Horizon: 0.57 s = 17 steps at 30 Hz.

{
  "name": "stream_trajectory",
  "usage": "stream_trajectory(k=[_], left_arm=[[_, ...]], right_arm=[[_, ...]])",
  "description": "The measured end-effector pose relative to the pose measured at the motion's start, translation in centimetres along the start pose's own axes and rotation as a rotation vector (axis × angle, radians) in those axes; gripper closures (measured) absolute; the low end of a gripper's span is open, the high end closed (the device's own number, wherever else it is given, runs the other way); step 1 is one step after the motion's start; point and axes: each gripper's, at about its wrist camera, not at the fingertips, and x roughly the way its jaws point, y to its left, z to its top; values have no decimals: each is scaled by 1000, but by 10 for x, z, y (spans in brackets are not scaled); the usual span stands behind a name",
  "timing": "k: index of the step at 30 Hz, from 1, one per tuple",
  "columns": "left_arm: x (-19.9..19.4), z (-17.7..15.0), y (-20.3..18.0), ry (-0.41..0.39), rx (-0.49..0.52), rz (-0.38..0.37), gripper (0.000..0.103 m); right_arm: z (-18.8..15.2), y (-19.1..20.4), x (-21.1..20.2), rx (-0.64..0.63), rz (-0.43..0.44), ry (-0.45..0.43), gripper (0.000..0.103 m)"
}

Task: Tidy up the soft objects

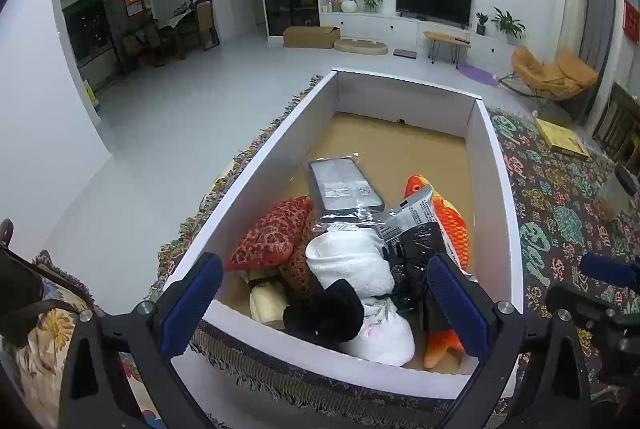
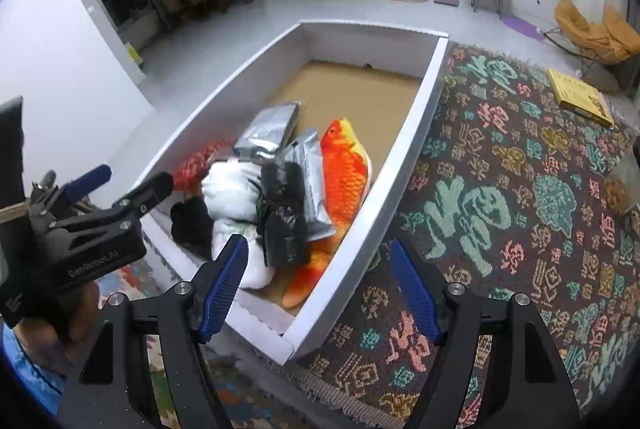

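A: While both tongs hang empty, where are the soft things?

B: Piled at the near end of the white cardboard box point(image 1: 496, 165): a plush orange fish point(image 2: 346, 173), a white rolled towel point(image 1: 352, 265), a red patterned cushion point(image 1: 272, 233), silver packets.

A: And the tongs?

B: The left tongs point(image 1: 324, 305) gape wide over the pile; the right tongs point(image 2: 320, 285) stand well open above the box's near corner, gripping nothing.

A: What's next?

B: Probably fetching another item; the rug shows none nearby.

Left gripper point(image 1: 324, 305) fingers spread wide above white box point(image 1: 500, 197), orange plush fish point(image 1: 452, 221), white towel roll point(image 1: 352, 265), red cushion point(image 1: 272, 233) inside
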Motion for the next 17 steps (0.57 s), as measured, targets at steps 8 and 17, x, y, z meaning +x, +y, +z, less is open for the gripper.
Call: stream_trajectory(k=[8,17], left_arm=[[-5,-4,-2,-27,18,5,1],[-6,-9,-4,-35,33,-9,0]], right_arm=[[-2,7,0,-12,-31,-3,27],[-7,18,4,-32,-7,-4,26]])
